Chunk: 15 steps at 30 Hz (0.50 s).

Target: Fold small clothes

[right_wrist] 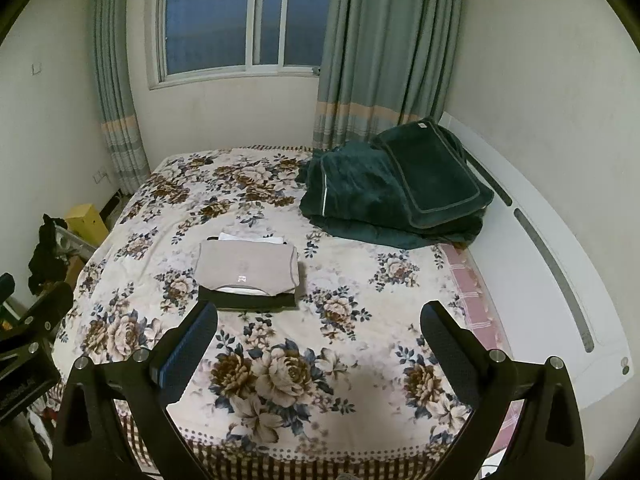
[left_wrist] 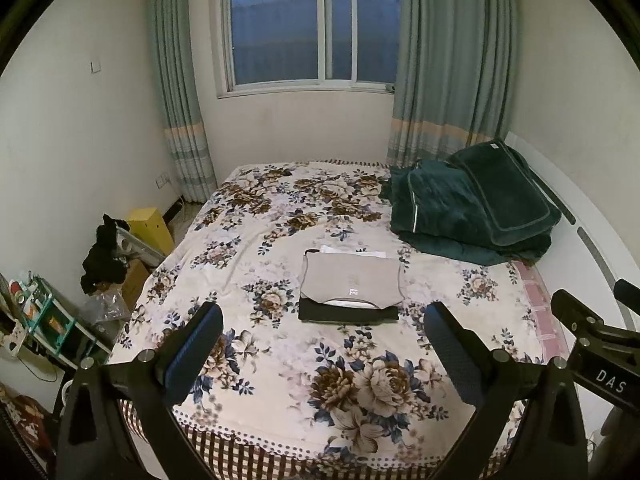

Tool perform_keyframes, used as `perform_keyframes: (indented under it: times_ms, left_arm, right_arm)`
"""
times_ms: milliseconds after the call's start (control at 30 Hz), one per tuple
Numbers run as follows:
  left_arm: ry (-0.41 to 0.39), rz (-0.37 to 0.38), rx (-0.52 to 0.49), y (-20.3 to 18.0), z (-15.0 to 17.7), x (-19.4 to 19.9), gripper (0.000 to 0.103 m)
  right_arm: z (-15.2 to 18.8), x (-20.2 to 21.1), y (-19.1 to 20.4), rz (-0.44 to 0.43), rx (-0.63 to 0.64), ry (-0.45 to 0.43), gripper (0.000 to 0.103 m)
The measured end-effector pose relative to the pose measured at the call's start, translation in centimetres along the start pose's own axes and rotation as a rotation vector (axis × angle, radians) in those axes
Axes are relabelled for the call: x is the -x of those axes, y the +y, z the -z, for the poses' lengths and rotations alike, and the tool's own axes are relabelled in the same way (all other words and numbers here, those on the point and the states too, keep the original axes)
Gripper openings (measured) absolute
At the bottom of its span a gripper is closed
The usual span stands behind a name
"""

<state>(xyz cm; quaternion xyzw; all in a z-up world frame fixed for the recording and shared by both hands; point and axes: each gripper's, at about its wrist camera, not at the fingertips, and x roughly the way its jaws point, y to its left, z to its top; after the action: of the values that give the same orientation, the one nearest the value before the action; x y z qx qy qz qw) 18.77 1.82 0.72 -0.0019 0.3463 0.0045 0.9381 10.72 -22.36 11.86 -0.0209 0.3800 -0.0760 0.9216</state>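
Both units are hovering over the near edge of the bed (left_wrist: 248, 452), nothing in them: left hand-held gripper (left_wrist: 324, 344) is sitting with jaws spread wide and empty, right hand-held gripper (right_wrist: 320, 344) likewise spread and empty. Past them, roughly mid-bed and a bit toward the near edge, the folded stack (left_wrist: 350, 286) is lying flat on the floral cover. I'm counting three layers: one black garment (left_wrist: 348, 314) at the bottom, poking out on the near side, one beige top (left_wrist: 352, 276) squared on it, and one white piece (left_wrist: 352, 251) peeking out at the far edge. Can't tell if more is hiding inside. Judging by the drape, it's all light, soft, thin knit, no stiffness, not fragile, likely sliding layer on layer if pushed sideways. Best grip is probably pinching a folded edge or corner through all plies, one gripper per side, lifting level. Further back, one dark green quilt (left_wrist: 472, 204) is heaped at the far right corner, well apart from the stack.
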Motion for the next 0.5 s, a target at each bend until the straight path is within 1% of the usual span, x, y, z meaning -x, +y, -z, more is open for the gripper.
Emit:
perform_keyframes:
  times_ms: [500]
  left_arm:
    - [-0.005,-0.005,0.003,-0.22,0.2,0.39,0.103]
  right_arm:
    - [-0.48,-0.25,0.29,-0.026,0.01,-0.004,0.103]
